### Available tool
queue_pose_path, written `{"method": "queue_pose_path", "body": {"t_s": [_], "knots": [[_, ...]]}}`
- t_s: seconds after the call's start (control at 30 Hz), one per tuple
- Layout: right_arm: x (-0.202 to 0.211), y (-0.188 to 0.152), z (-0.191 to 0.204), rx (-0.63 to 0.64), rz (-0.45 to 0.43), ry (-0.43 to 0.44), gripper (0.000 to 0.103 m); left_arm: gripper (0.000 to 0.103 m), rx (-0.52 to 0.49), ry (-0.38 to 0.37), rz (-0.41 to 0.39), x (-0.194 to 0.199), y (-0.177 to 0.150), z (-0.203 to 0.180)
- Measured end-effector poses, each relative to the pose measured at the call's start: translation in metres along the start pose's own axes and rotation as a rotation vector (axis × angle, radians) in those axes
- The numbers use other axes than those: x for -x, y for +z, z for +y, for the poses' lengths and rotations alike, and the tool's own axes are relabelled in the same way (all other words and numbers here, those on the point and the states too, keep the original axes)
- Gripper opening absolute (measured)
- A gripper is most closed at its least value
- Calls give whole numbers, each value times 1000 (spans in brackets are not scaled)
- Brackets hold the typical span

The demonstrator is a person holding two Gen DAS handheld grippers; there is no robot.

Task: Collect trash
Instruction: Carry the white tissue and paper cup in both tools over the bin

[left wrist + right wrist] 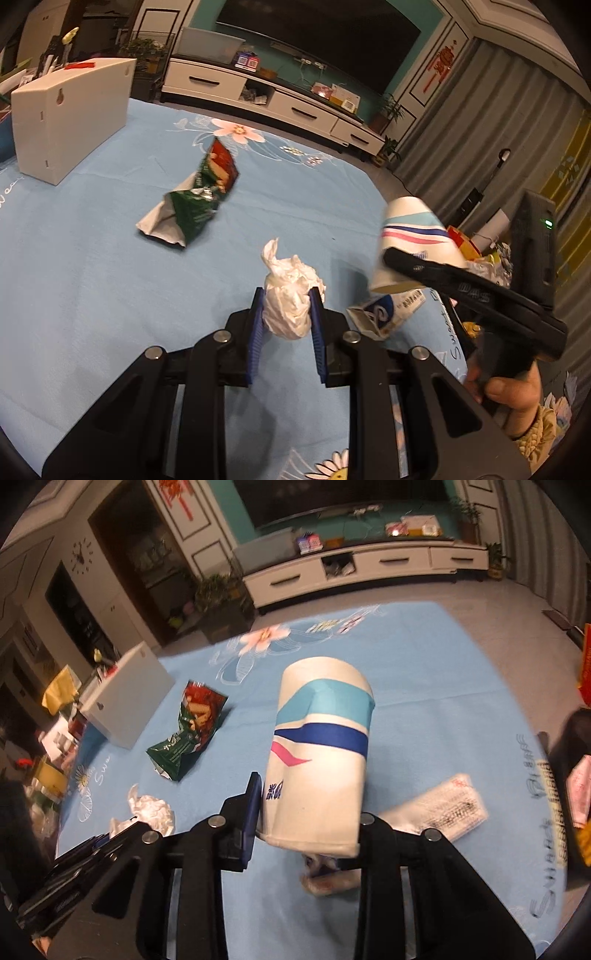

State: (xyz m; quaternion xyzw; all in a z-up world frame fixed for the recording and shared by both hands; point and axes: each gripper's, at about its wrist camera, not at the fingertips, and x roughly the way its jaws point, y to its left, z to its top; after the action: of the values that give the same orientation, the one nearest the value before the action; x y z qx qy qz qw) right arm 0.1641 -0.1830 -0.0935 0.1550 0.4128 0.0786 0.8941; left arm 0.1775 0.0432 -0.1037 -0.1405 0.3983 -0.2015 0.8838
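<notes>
On the blue cloth [92, 295]: left gripper [286, 314] jaws closed on the tissue wad [288, 299], which looks barely off the cloth. Right gripper [306, 812] jaws clamped on the paper cup [321, 746], held in the air. Both picks look done; drop-off remains. Still lying loose: green snack bag [199, 195] mid-cloth, tissue pack [439, 808] under the cup. Bin [491, 258] with trash sits off the right edge. White box [70, 114] far left, clear of the path.
</notes>
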Motion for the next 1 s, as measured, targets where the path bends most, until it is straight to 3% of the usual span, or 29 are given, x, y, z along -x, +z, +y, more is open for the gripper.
{"method": "queue_pose_path", "body": {"t_s": [0.33, 1.0], "knots": [[73, -23, -49, -66, -88, -44, 32, 23, -77, -62, 29, -3, -7, -52], [181, -85, -186, -279, -197, -266, 33, 23, -355, -253, 215, -69, -39, -226]]}}
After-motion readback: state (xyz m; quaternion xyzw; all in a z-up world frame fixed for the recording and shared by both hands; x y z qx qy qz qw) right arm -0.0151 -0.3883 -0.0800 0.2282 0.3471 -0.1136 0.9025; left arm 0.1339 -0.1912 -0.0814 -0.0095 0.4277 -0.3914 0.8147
